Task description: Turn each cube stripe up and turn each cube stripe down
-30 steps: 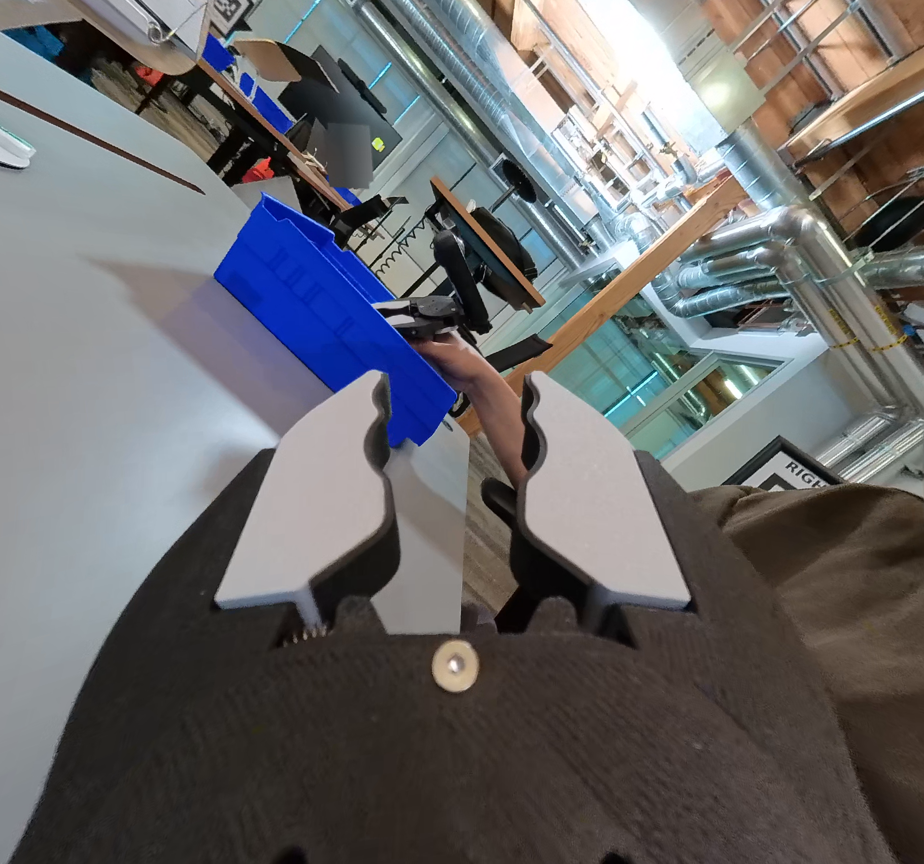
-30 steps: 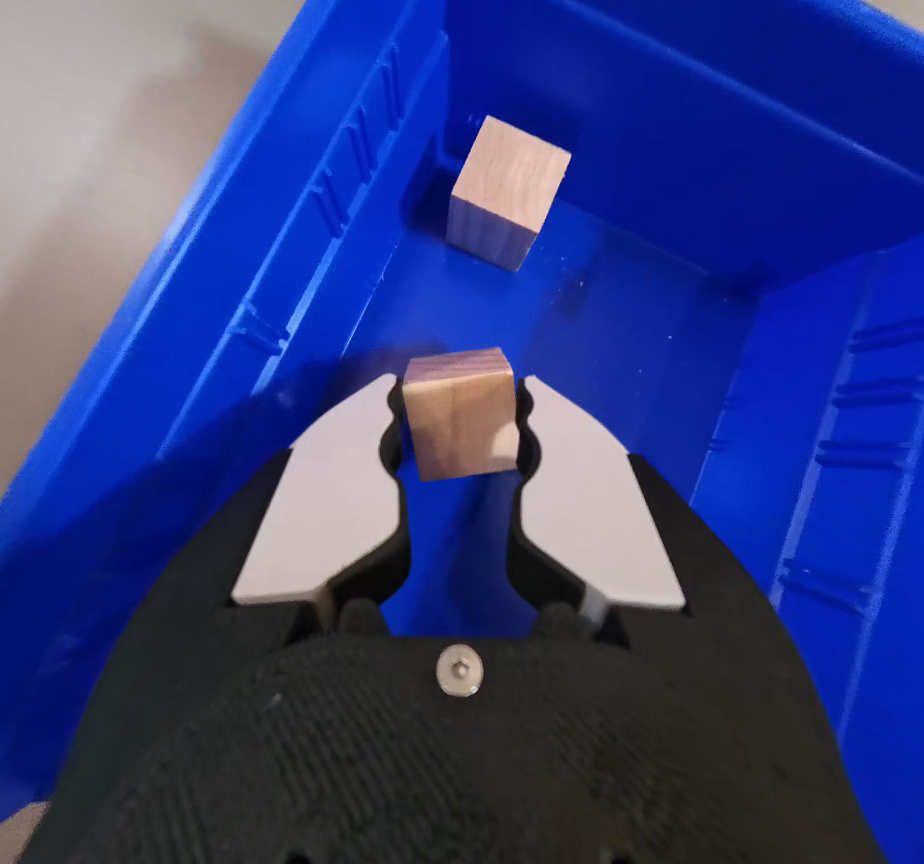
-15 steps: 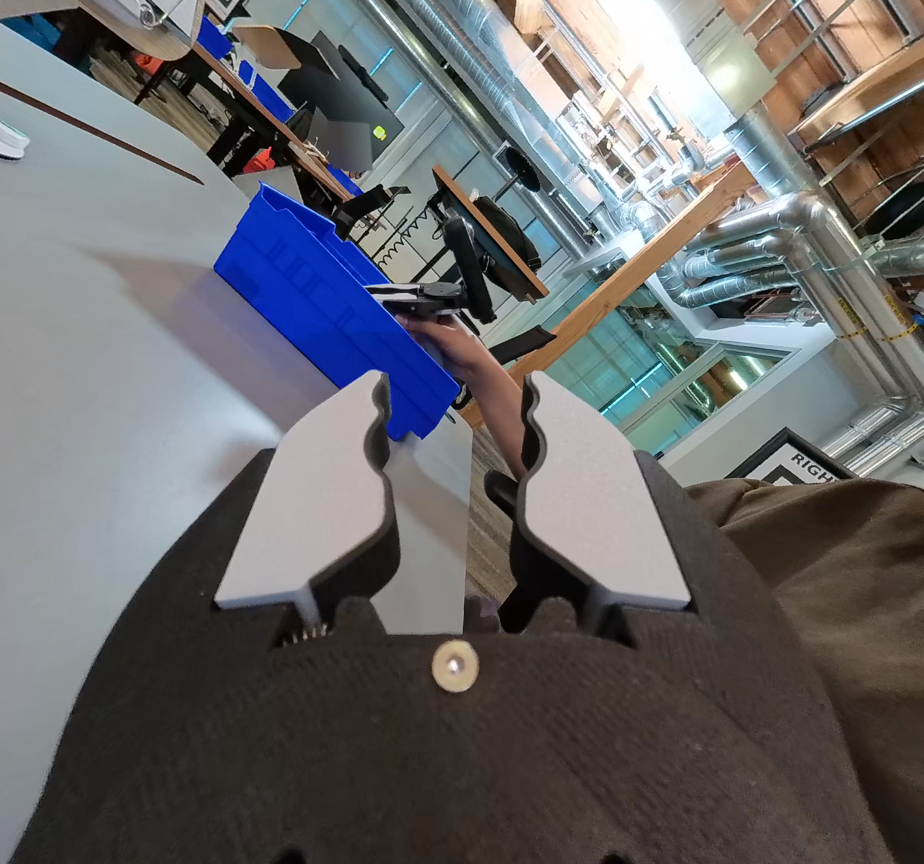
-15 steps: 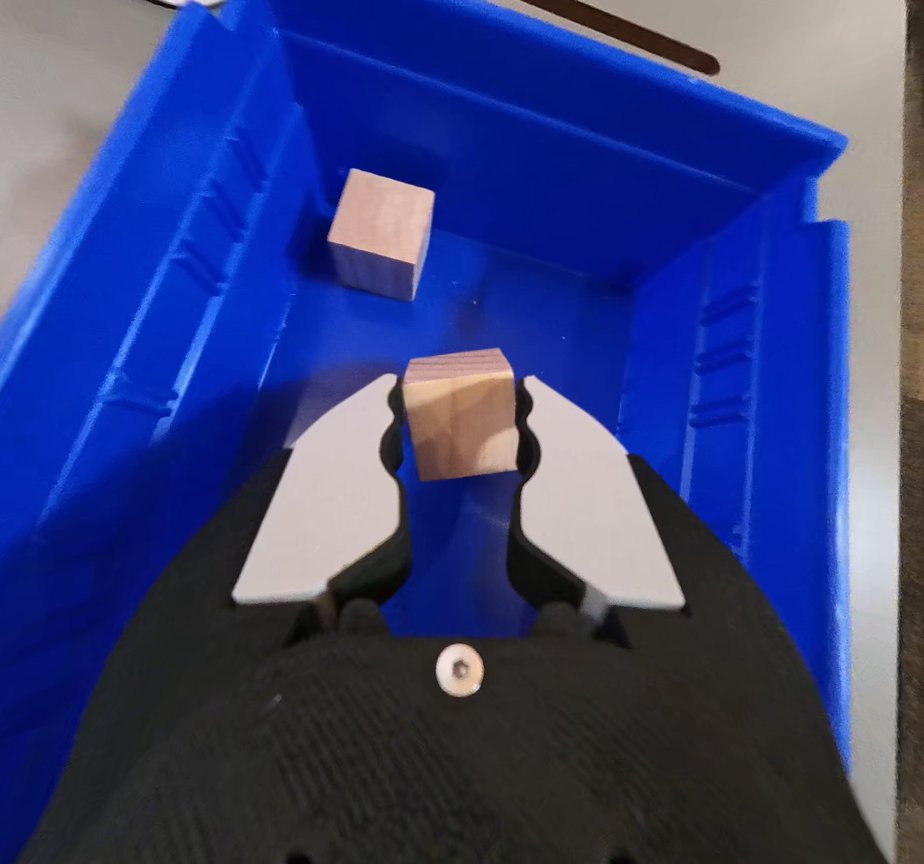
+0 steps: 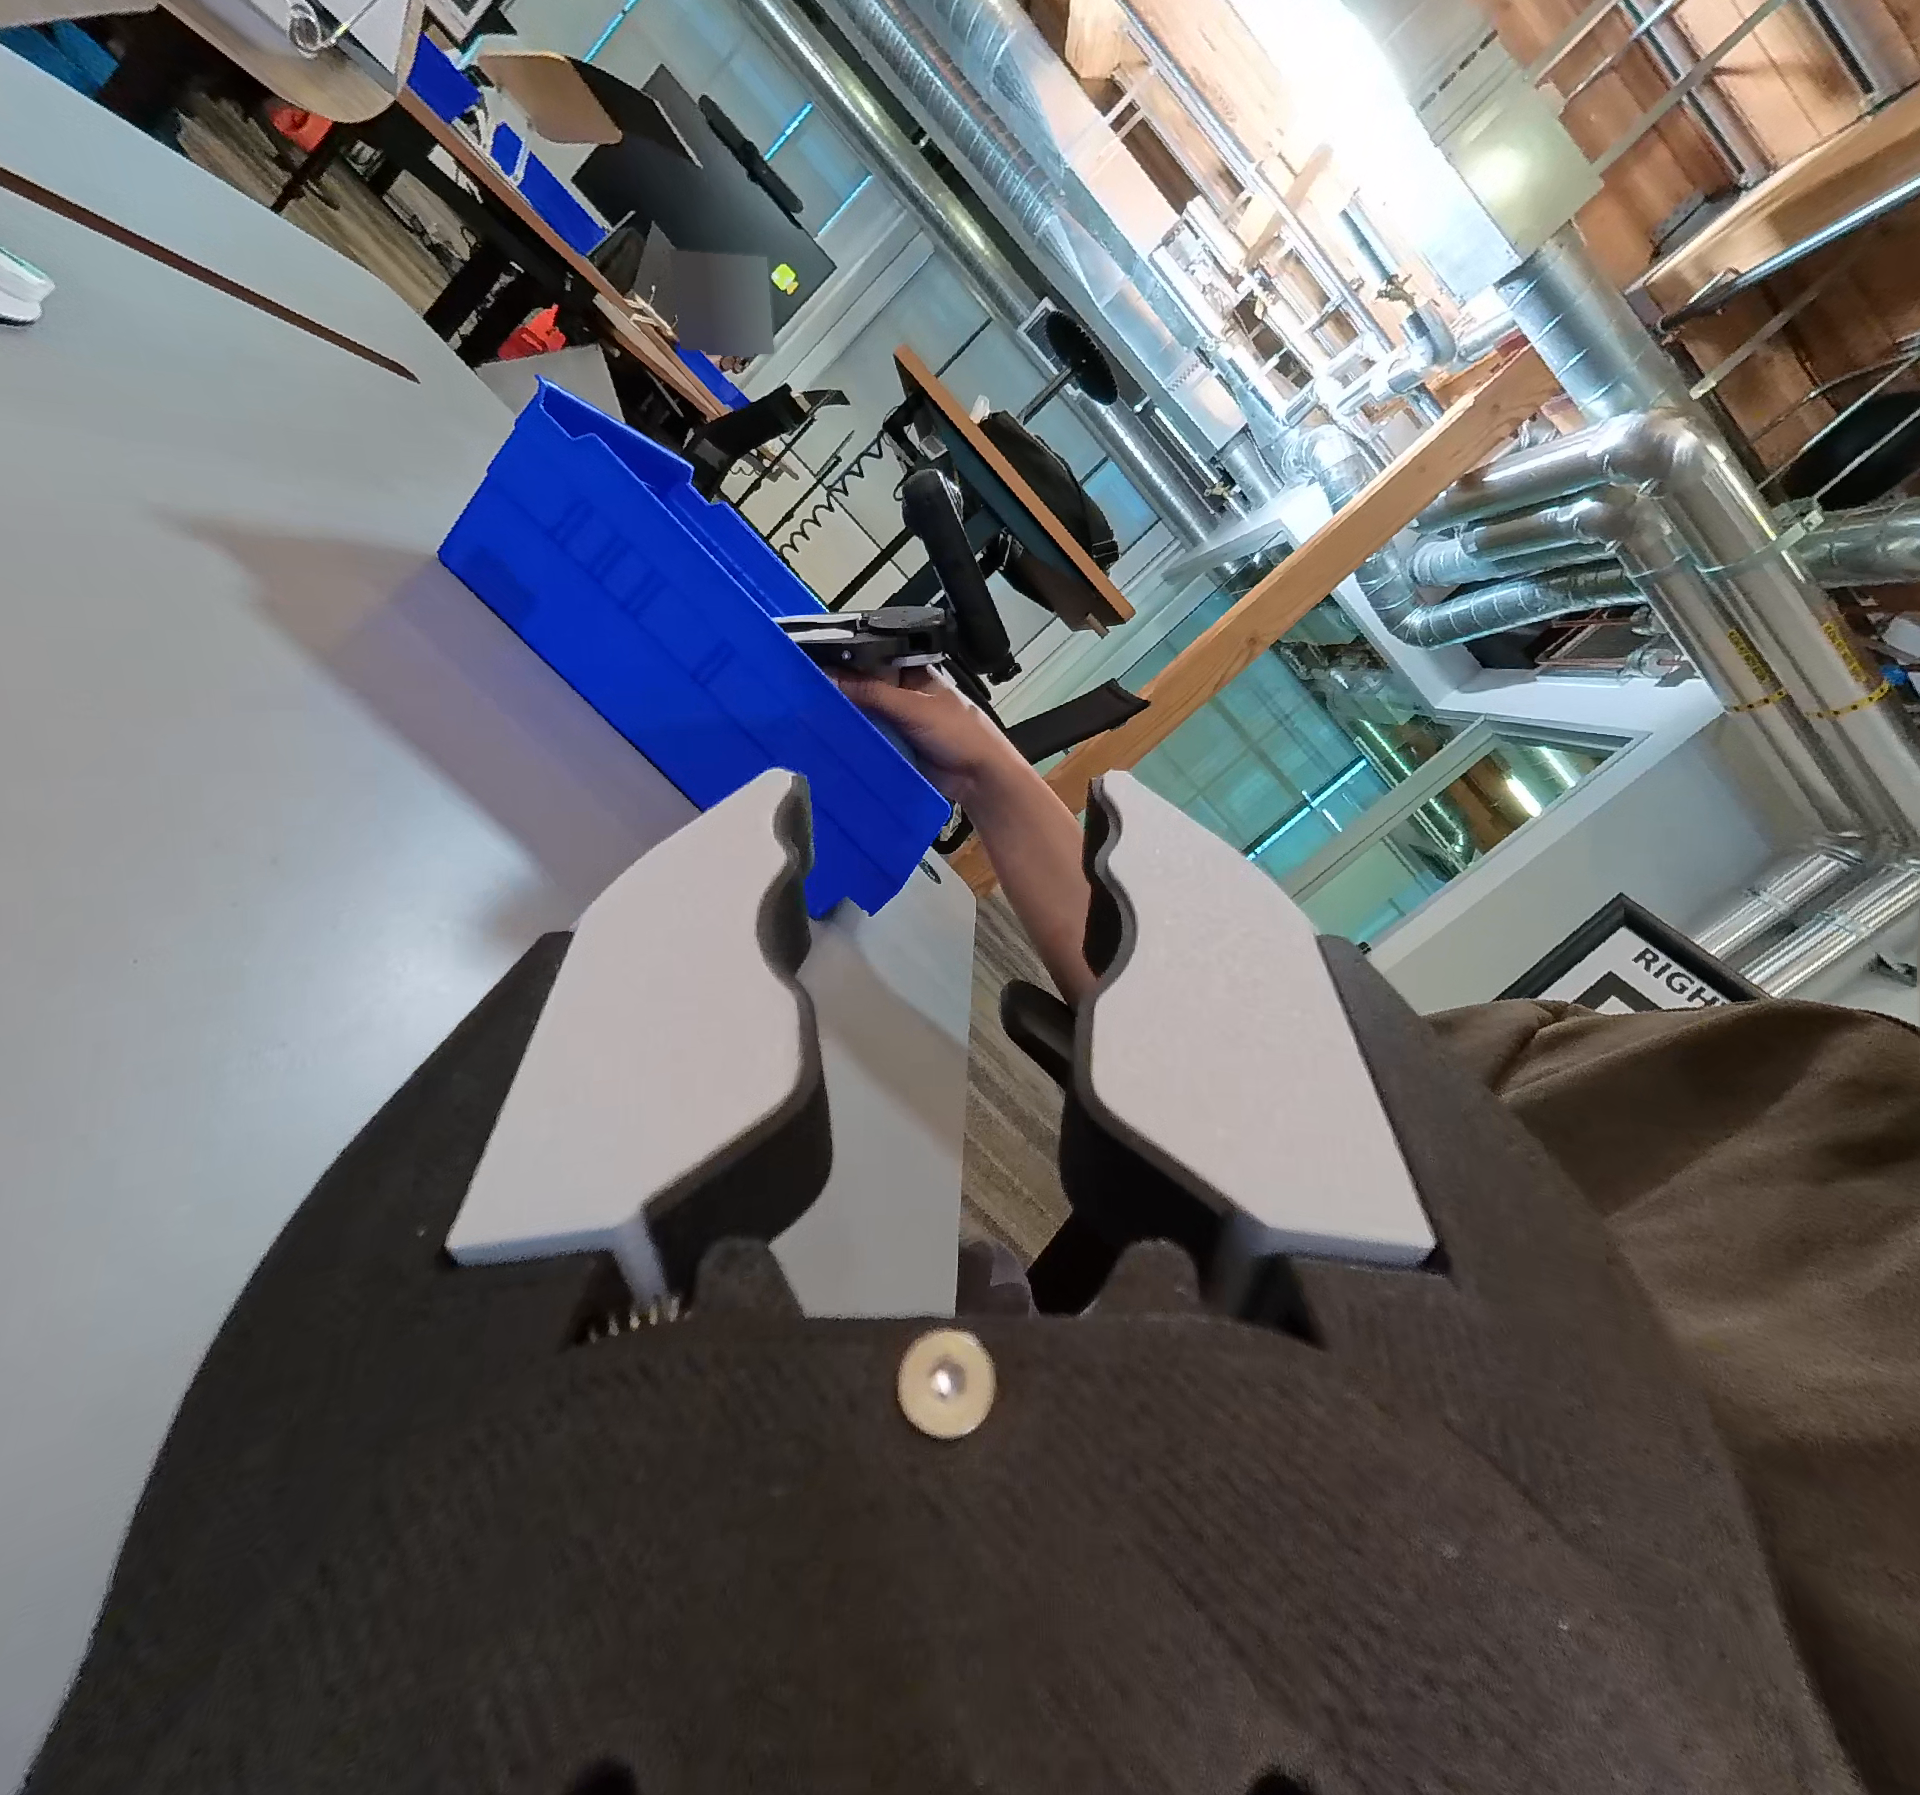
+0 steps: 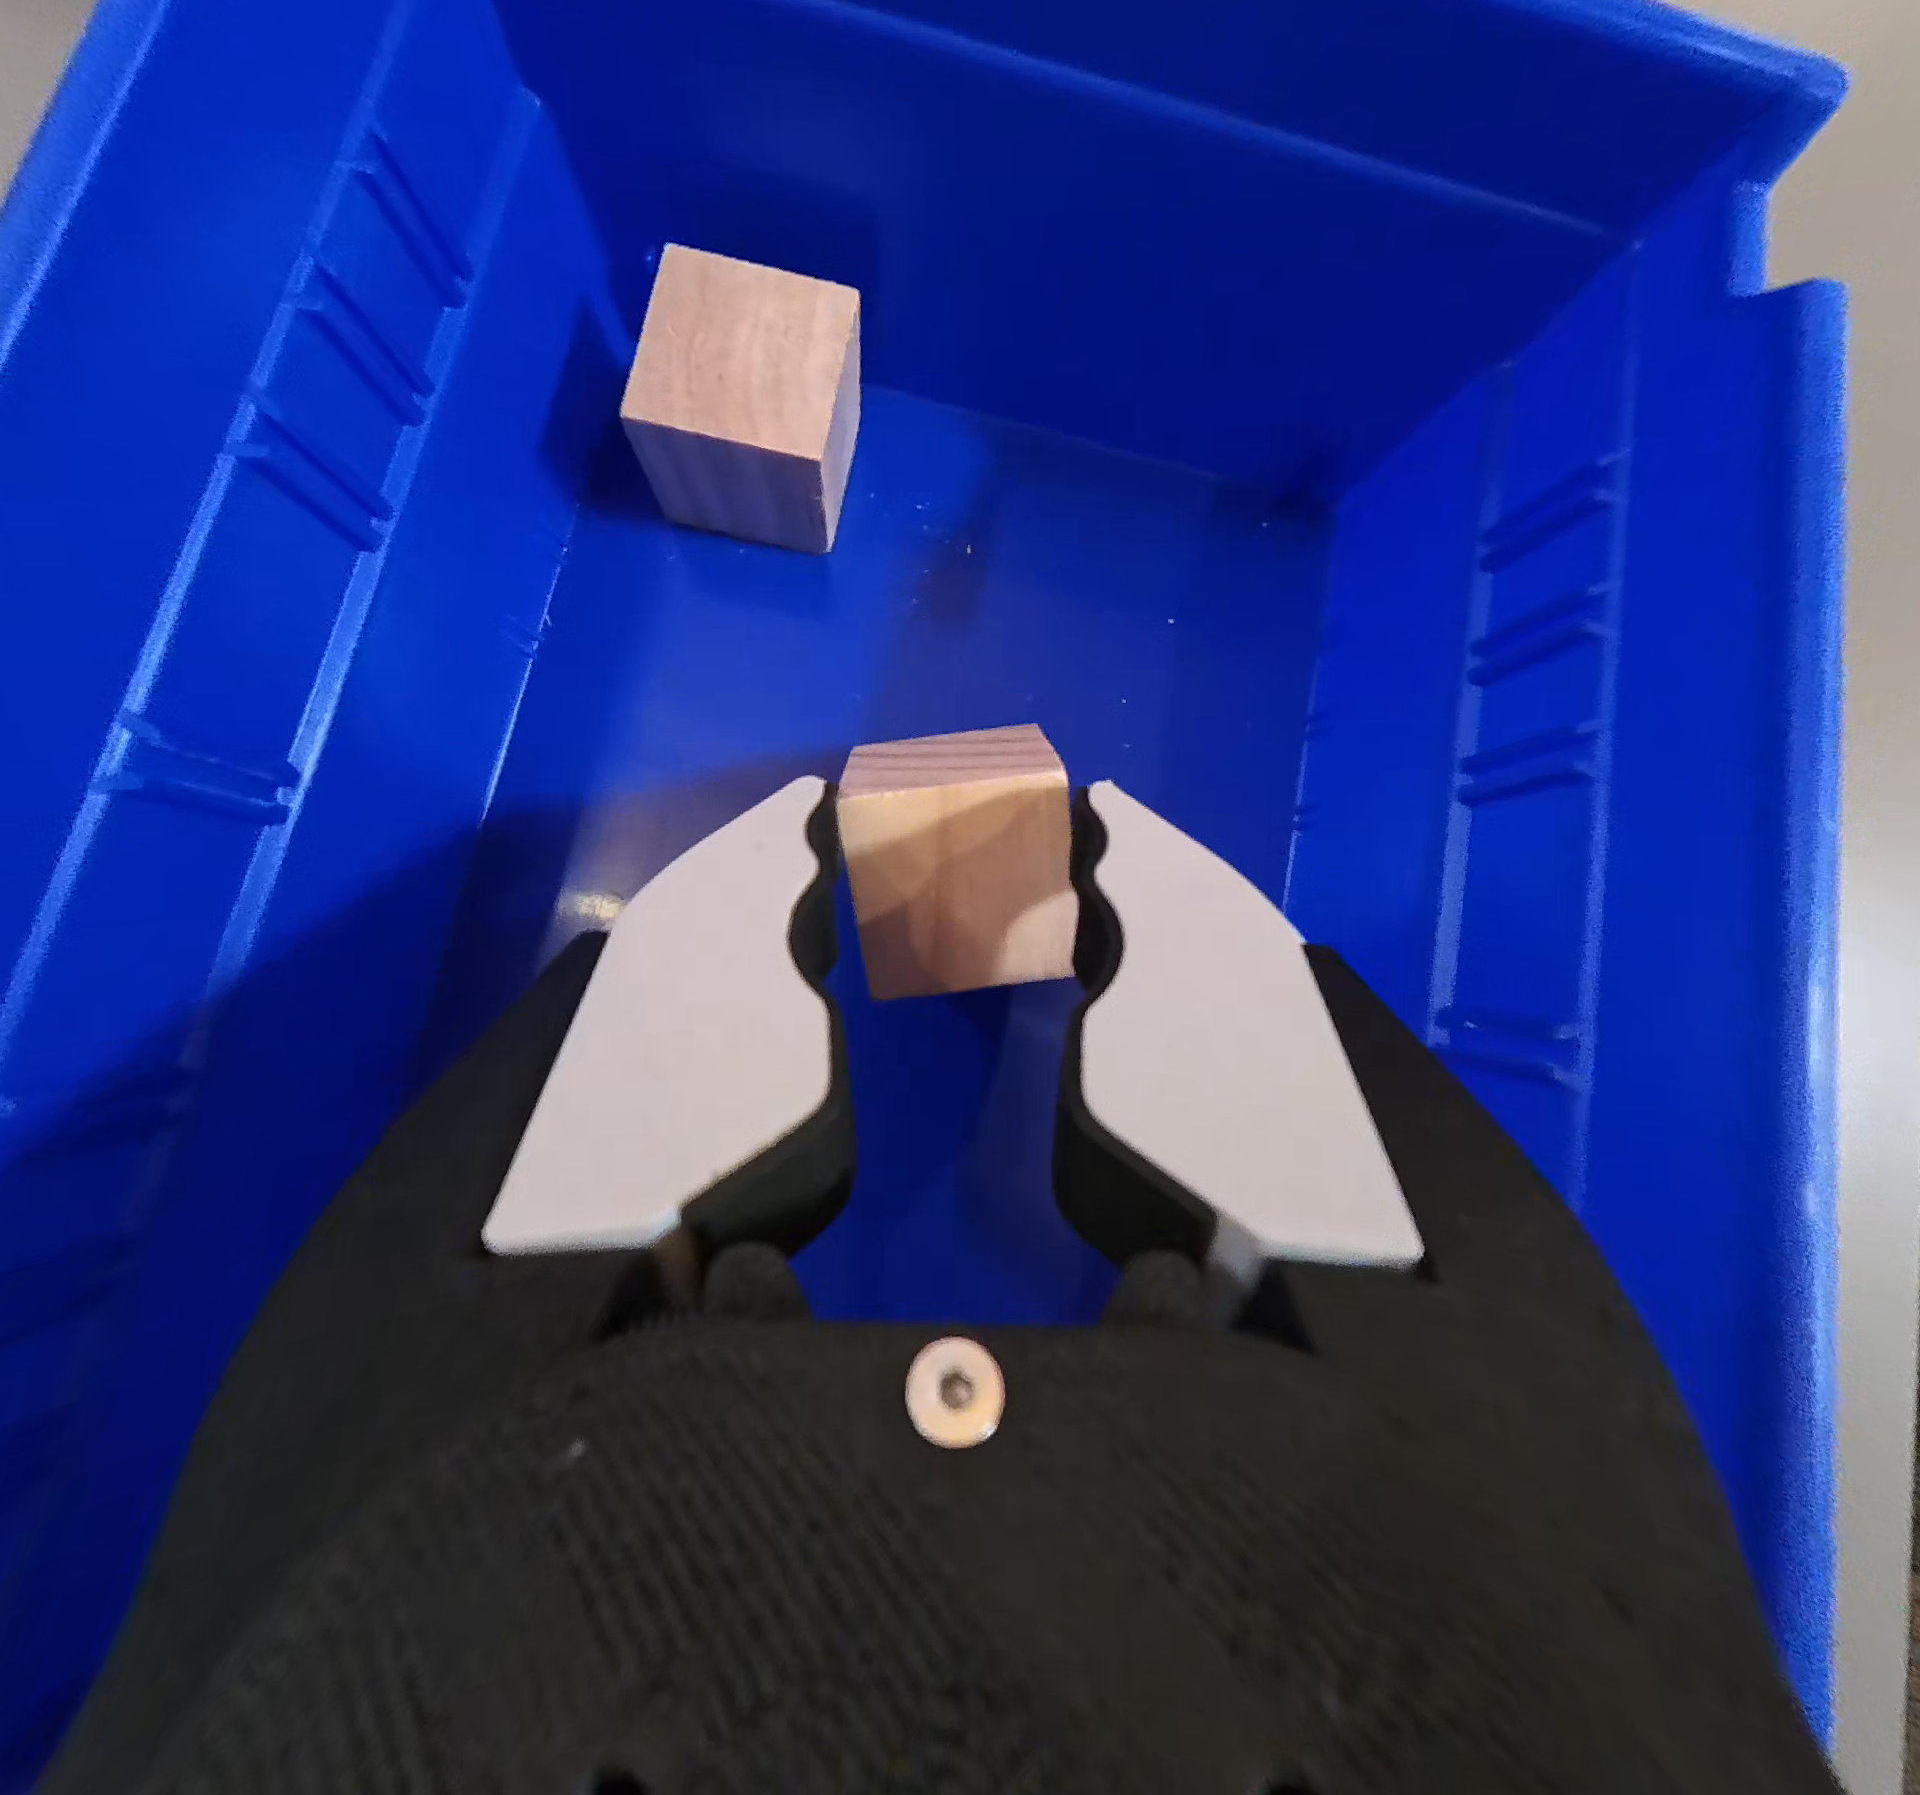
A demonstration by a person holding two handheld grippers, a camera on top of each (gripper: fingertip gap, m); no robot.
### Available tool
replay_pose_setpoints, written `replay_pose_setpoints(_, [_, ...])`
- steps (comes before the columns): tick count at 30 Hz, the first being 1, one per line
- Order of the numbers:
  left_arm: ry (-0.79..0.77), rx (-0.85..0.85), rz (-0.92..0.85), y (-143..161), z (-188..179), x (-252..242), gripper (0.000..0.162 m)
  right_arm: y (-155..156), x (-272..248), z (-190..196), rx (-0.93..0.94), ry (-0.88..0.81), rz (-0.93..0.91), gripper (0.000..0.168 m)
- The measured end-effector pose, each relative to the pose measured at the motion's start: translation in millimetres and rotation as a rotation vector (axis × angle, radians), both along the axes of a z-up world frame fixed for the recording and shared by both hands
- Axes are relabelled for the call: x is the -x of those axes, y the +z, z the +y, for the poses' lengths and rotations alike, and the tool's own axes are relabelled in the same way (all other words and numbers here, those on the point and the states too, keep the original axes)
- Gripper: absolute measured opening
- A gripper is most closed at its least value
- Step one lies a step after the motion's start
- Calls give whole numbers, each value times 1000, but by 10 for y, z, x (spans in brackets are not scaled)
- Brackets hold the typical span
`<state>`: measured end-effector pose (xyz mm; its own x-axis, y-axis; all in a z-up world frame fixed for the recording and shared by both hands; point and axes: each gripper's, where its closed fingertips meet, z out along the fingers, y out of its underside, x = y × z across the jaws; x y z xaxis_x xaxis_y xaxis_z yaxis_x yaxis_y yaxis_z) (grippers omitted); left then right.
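Inside the blue bin point(image 6: 1039, 166), the right gripper point(image 6: 956, 872) holds a small wooden cube point(image 6: 954, 888) up in the air. Its jaws press on the left and right sides of the cube, near the tips, and blue floor shows under it. A second cube point(image 6: 743, 395) sits on the bin floor, in the far left corner, well apart from the held one.

The cubes look light and hard. They will not bend or squash. The wood looks smooth, so a cube could slip or twist if the squeeze is weak. The best place to hold one is on two flat sides that face away from each other, with the jaws flat on the wood and not on a corner.

The left gripper point(image 5: 940, 852) waits over the grey surface point(image 5: 208, 810), near the bin but not in it. Its jaws are wide apart and hold nothing.

No clear painted stripe shows on either cube, only wood grain and light and dark patches. The bottom faces are hidden. It is too hard to tell which way the stripes point. In the left wrist view, the bin wall hides both cubes.
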<state>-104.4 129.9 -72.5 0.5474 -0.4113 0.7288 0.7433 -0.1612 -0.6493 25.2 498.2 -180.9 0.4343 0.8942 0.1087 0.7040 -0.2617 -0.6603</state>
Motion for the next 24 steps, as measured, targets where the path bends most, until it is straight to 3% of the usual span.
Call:
replay_pose_setpoints(18, [-4, 5, 0, -10, 7, -7, 50, -8, -110, -61, 34, 11, -31, 44])
replay_pose_setpoints(21, [-3, 8, -2, -16, 11, -6, 50, 141, -30, -124, 68, 25, 62, 44])
replay_pose_setpoints(24, [-10, 11, -4, -18, 27, -36, 50, 546, 174, -378, 183, 113, 294, 43])
